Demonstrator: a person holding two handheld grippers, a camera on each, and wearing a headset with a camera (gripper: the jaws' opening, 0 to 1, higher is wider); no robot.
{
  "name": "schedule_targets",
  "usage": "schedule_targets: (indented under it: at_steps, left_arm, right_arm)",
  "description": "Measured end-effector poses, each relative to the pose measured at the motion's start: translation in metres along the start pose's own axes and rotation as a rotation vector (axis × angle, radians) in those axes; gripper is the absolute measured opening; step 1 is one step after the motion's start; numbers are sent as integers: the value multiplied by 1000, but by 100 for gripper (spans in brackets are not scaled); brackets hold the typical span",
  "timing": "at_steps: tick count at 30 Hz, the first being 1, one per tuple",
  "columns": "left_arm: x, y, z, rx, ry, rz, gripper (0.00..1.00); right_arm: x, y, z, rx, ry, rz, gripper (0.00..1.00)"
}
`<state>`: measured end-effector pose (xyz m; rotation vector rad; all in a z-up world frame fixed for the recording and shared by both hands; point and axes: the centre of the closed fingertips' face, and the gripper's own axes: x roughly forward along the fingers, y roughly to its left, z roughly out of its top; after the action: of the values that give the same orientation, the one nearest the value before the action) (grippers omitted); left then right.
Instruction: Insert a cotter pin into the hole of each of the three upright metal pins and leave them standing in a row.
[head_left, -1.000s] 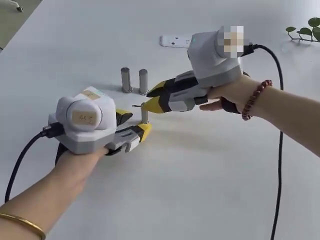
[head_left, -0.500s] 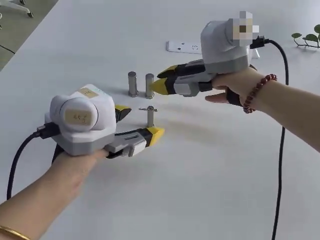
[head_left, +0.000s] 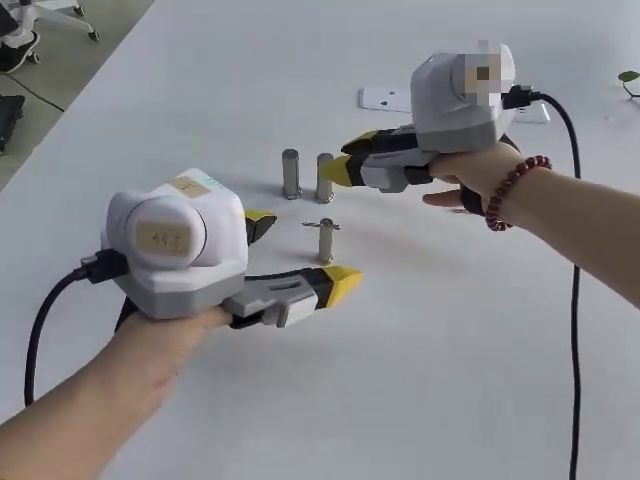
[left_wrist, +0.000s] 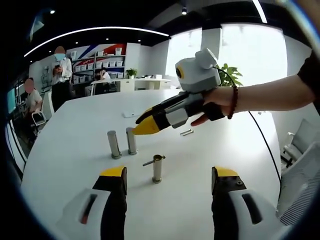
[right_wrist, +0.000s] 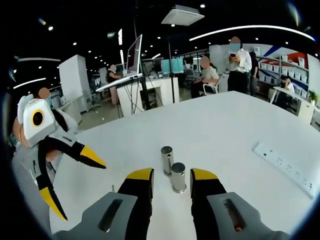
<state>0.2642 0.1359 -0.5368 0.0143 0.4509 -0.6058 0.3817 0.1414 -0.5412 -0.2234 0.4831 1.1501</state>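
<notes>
Three upright metal pins stand on the white table. The front pin (head_left: 326, 243) (left_wrist: 157, 169) carries a cotter pin (head_left: 321, 225) through the hole at its top and stands free between the wide-open jaws of my left gripper (head_left: 303, 250) (left_wrist: 168, 172), touching neither jaw. The two rear pins (head_left: 291, 173) (head_left: 324, 177) stand side by side. My right gripper (head_left: 345, 158) (right_wrist: 171, 175) is open with nothing in it, and its tips sit right beside the right-hand rear pin (right_wrist: 178, 177). The other rear pin (right_wrist: 166, 159) stands just behind it.
A white power strip (head_left: 385, 98) (right_wrist: 285, 167) lies at the back of the table. A loose cotter pin (left_wrist: 187, 132) rests on the table beyond the right gripper. A black cable (head_left: 573, 300) trails from the right gripper along the right side. People stand and sit far off.
The right gripper has left the cotter pin in the front pin and moved back to the rear pair. The left gripper's jaws have spread wide around the front pin.
</notes>
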Motion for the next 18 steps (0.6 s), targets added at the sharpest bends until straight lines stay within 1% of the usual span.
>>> schedule_targets:
  at_steps: [4, 7, 8, 11, 13, 15, 16, 18]
  left_arm:
    - [-1, 0, 1, 1, -5, -1, 71]
    - [-2, -1, 1, -2, -6, -3, 73]
    - [-2, -1, 2, -3, -9, -5, 73]
    - [-3, -2, 4, -8, -16, -10, 75]
    - [-3, -2, 6, -7, -25, -11, 75]
    - [-3, -3, 6, -5, -22, -12, 77]
    - [-3, -3, 6, -1, -21, -12, 78]
    - [-3, -3, 4, 1, -14, -13, 78]
  right_arm:
    - [6, -1, 0, 1, -1, -3, 25]
    - [13, -4, -4, -2, 9, -2, 24]
    - [13, -2, -4, -7, 12, -2, 23]
    - [18, -2, -7, -16, 27, -3, 22]
    - [21, -5, -9, -16, 34, -3, 20]
    - [22, -2, -11, -17, 38, 0, 18]
    - [25, -5, -11, -19, 40, 2, 17]
    - [27, -7, -12, -24, 44, 0, 17]
